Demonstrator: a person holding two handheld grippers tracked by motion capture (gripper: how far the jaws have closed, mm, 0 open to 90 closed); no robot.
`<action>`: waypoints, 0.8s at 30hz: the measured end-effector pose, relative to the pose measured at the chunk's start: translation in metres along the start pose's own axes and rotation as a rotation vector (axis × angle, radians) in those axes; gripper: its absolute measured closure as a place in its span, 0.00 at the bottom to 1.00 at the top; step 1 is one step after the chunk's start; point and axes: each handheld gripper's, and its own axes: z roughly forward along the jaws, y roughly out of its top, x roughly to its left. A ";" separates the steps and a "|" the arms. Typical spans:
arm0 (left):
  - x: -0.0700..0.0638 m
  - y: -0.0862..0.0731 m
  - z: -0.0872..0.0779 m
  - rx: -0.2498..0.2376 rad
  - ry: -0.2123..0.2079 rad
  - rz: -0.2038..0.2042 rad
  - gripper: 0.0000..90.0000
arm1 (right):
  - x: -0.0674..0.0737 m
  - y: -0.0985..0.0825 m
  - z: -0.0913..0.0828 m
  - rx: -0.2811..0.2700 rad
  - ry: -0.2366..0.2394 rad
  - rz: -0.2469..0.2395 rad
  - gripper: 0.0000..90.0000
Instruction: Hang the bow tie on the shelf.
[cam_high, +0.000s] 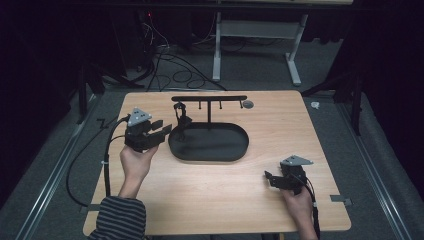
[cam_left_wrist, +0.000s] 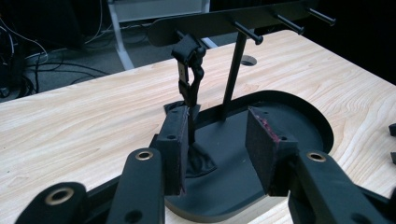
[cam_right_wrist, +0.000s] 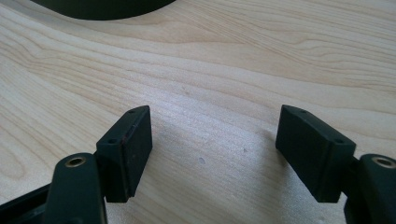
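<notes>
Left gripper view looks along the left claw (cam_left_wrist: 215, 140), whose jaws stand wide apart with nothing clamped between them. A dark strap (cam_left_wrist: 189, 70) hangs from a peg of the black stand (cam_left_wrist: 233, 70) straight ahead of the claw; its long axis runs nearly vertical, and its lower end trails down beside the left pad (cam_left_wrist: 175, 149) onto the black tray (cam_left_wrist: 303, 116). Whether that pad touches the strap I cannot tell; the strap lies close along the pad's inner face rather than centred in the gap.

From the high view, the left claw (cam_high: 162, 127) sits at the tray's (cam_high: 210, 157) left end, pointing toward the strap (cam_high: 181, 117), which hangs under the left part of the stand's crossbar (cam_high: 210, 98). The left hand (cam_high: 134, 162) is by far the nearer one.

The right claw (cam_high: 270, 179) rests low over the tabletop (cam_high: 225, 200) near the person's right front, well apart from the tray. In the right gripper view its jaws (cam_right_wrist: 212, 149) are also spread wide and hold nothing, with bare wood between them and the tray's edge (cam_right_wrist: 102, 7) far off at the top.

My judgement is that any grasp depends on shifting the left claw sideways so the vertical strap falls between the pads before closing.
</notes>
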 end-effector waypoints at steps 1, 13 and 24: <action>0.000 -0.001 -0.001 -0.001 0.001 -0.001 0.66 | 0.000 0.000 0.000 0.000 0.000 -0.001 0.31; 0.004 -0.013 -0.009 -0.007 0.000 -0.029 0.65 | 0.000 0.000 0.000 0.000 0.000 -0.001 0.31; 0.005 -0.023 -0.014 -0.014 -0.006 -0.051 0.65 | 0.000 0.000 0.000 -0.001 0.000 0.000 0.32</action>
